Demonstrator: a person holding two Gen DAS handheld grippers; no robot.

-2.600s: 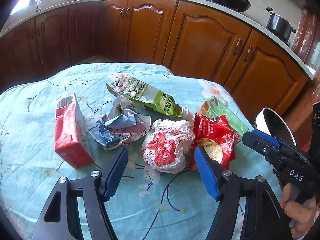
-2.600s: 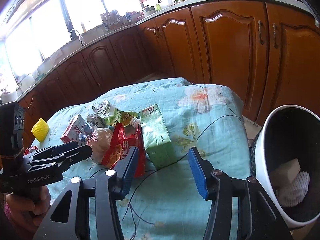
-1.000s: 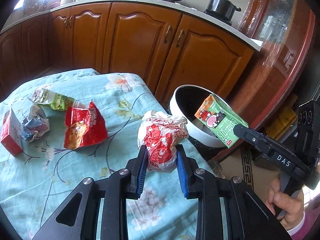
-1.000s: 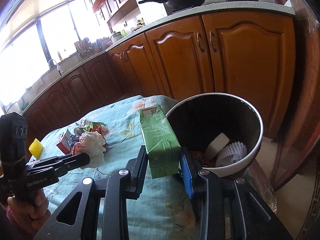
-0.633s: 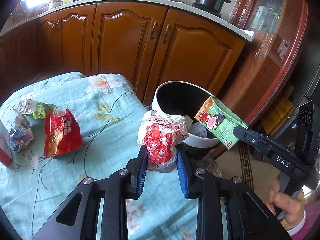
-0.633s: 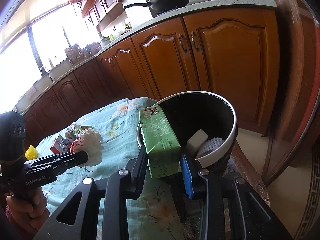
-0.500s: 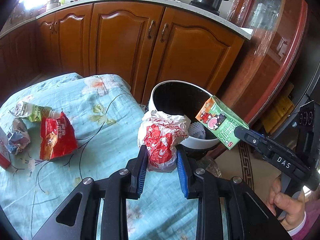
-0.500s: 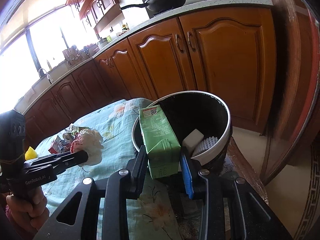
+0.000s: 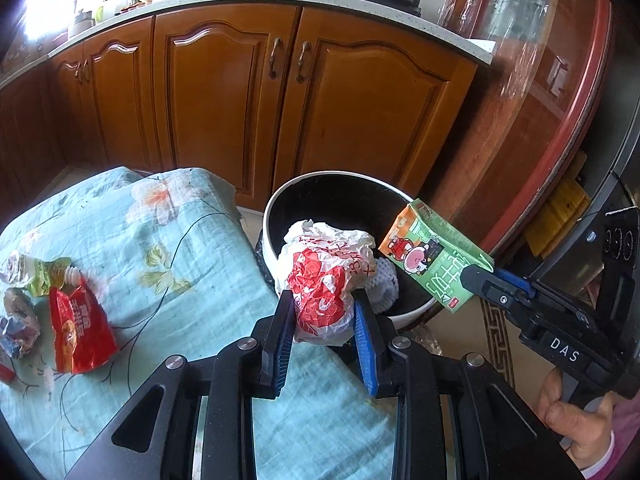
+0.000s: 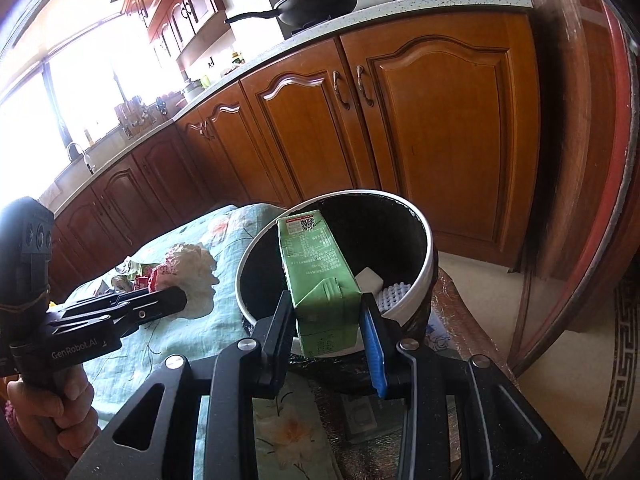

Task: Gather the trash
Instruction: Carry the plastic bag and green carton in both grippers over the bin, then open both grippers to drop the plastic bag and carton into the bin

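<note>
Left wrist view: a crumpled white and red paper wrapper (image 9: 326,280) is clamped between the blue pads of the left gripper (image 9: 323,334), held at the near rim of a round white bin with black lining (image 9: 267,226). Beside it, a green rectangular drink carton (image 9: 434,256) is clamped in the right gripper (image 9: 478,280), tilted over the bin's right rim. On the teal floral tablecloth (image 9: 192,248) are seen a red foil snack bag (image 9: 78,328), a crumpled green pouch (image 9: 38,274) and a crumpled blue-white wrapper (image 9: 18,322). Right wrist view: the carton (image 10: 320,276) is gripped at its base, above the bin (image 10: 426,276), where a white block (image 10: 368,280) and white foam netting (image 10: 394,294) are lying. Brown wooden cabinets (image 10: 420,120) are seen behind.
</note>
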